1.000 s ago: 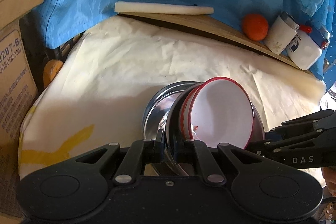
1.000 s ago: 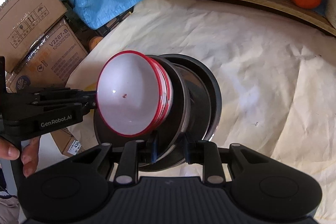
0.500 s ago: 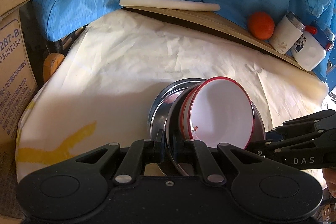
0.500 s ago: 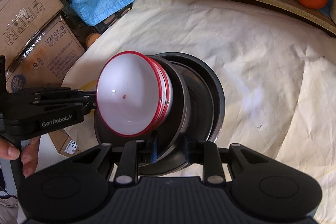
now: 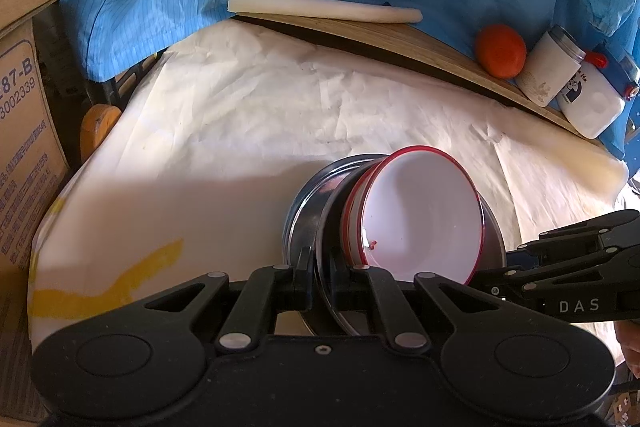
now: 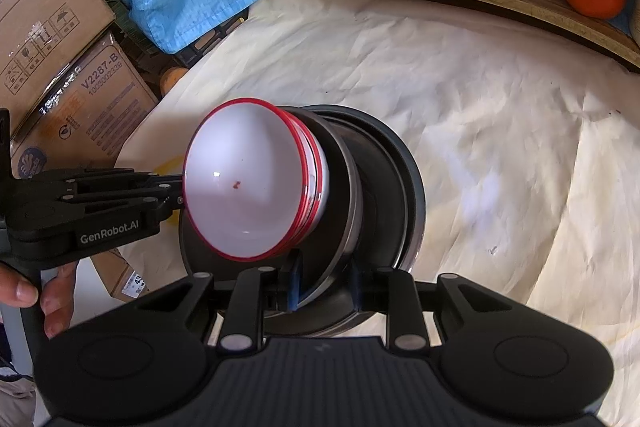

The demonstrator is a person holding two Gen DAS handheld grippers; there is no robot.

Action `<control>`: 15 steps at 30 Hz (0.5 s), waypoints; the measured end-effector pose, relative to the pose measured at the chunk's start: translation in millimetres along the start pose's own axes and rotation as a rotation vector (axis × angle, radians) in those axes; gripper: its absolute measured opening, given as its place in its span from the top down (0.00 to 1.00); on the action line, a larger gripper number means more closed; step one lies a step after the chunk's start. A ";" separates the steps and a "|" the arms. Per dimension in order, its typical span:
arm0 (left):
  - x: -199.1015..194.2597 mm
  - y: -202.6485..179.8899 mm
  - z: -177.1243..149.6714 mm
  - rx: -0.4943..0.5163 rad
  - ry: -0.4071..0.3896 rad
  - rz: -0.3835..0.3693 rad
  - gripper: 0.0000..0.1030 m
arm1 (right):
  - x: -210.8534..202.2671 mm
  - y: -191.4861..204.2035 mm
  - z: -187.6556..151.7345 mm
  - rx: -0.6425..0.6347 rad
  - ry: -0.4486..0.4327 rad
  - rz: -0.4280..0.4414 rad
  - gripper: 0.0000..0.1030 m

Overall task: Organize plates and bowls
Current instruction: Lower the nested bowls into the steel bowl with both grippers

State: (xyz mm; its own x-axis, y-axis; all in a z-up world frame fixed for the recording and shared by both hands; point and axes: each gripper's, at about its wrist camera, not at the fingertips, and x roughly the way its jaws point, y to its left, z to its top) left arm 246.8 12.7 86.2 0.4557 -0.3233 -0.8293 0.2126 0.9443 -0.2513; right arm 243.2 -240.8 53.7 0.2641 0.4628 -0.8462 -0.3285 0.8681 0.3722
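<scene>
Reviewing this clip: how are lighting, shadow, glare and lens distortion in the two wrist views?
Left wrist view: hard sunlight on the cloth, a sharp-edged shadow band in front of the dish stack, fisheye bending the wooden board. Right wrist view: small specular glints inside the red-rimmed bowl, washed-out cloth on the right, cardboard boxes curved at the edge; both views sharp.

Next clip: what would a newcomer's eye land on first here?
The white red-rimmed bowls, nested on metal plates, are held between both tools over the cream tablecloth. The left tool and right tool each clamp the plates' edge. Behind, an orange sits by two white jars.
</scene>
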 end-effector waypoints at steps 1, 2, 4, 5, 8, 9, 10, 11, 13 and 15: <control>0.1 0.0 0.1 0.000 0.000 0.000 0.95 | 0.1 0.0 0.0 0.000 0.000 0.000 0.74; 0.2 0.0 0.3 0.000 0.000 0.000 0.95 | -0.4 0.1 -0.5 0.000 0.000 0.000 0.74; 0.4 0.2 0.4 0.000 0.000 0.000 0.95 | -0.1 -0.2 0.1 0.001 0.000 0.000 0.74; 0.5 0.3 0.5 0.000 0.000 0.000 0.95 | -0.1 -0.3 0.1 0.001 0.000 0.000 0.74; 1.3 1.0 1.8 -0.002 0.000 -0.001 0.95 | 0.9 -0.3 1.0 0.003 0.000 0.002 0.74; 1.5 0.9 2.3 -0.002 0.000 -0.001 0.95 | 1.5 -0.4 1.4 0.004 0.000 0.002 0.74; 2.0 1.0 3.1 -0.001 0.000 0.000 0.95 | 1.9 -0.4 1.6 0.004 0.000 0.002 0.74; 1.8 1.0 3.2 -0.001 0.000 -0.001 0.95 | 2.0 -0.4 1.6 0.005 0.001 0.002 0.74; 1.6 0.7 3.0 -0.001 0.000 -0.001 0.95 | 2.5 -0.7 3.1 0.006 0.002 0.003 0.74; 2.2 1.1 3.7 -0.005 0.002 -0.001 0.95 | 2.0 -0.8 3.6 0.005 0.002 0.004 0.74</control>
State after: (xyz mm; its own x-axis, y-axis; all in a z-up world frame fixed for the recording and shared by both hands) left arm 251.2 12.8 85.9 0.4540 -0.3245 -0.8298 0.2091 0.9441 -0.2548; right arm 247.2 -240.0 53.2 0.2611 0.4655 -0.8456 -0.3252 0.8672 0.3770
